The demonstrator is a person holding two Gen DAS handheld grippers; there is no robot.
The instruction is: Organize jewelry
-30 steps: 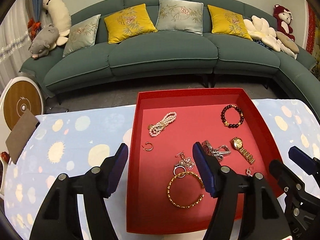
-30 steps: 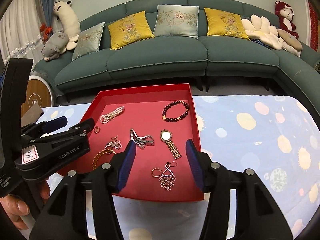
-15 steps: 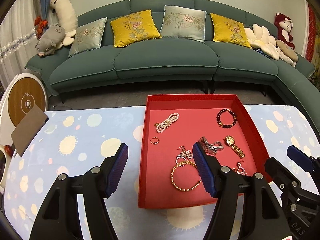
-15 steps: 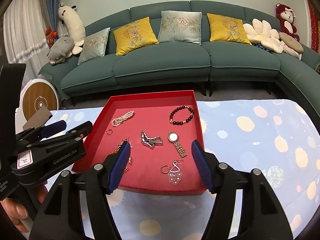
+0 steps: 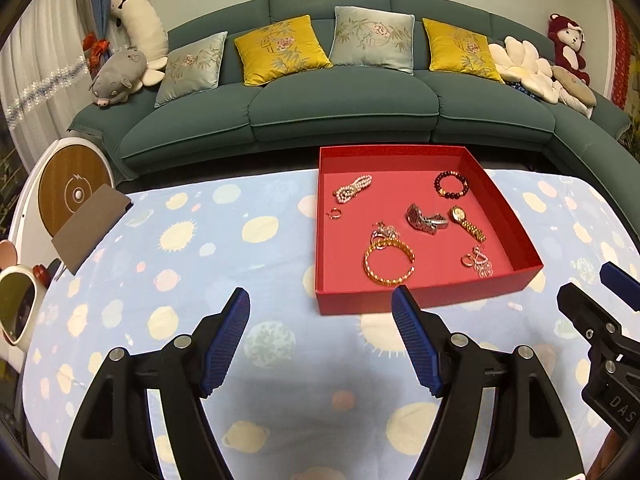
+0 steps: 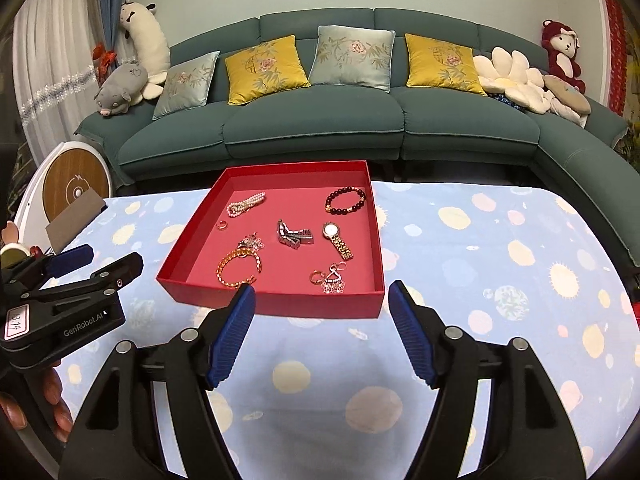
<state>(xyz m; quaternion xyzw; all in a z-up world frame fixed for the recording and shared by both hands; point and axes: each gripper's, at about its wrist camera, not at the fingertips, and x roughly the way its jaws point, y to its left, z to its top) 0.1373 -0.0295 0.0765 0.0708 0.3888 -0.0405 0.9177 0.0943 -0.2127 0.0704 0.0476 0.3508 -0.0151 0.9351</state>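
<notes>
A red tray (image 5: pixel 516 236) (image 6: pixel 188 240) sits on the blue patterned tablecloth. In it lie a pearl bracelet (image 5: pixel 353 188) (image 6: pixel 246 204), a dark bead bracelet (image 5: pixel 451 185) (image 6: pixel 345 201), a silver watch (image 5: pixel 425 220) (image 6: pixel 295 235), a gold watch (image 5: pixel 467 223) (image 6: pixel 338 240), a gold bangle (image 5: pixel 388 262) (image 6: pixel 238 266), a small ring (image 5: pixel 335 213) (image 6: pixel 222 224) and earrings (image 5: pixel 478 260) (image 6: pixel 330 278). My left gripper (image 5: pixel 320 320) is open and empty, in front of the tray's near left. My right gripper (image 6: pixel 321 312) is open and empty, before the tray's near edge.
A green sofa (image 6: pixel 320 128) with cushions and plush toys stands behind the table. A brown card (image 5: pixel 90 226) and a round white device (image 5: pixel 72 188) are at the table's left end. A small mirror (image 5: pixel 18 304) sits at the left edge.
Both grippers have pulled back and up from the tray. The tray now lies farther ahead of them. Both stay open and empty.
</notes>
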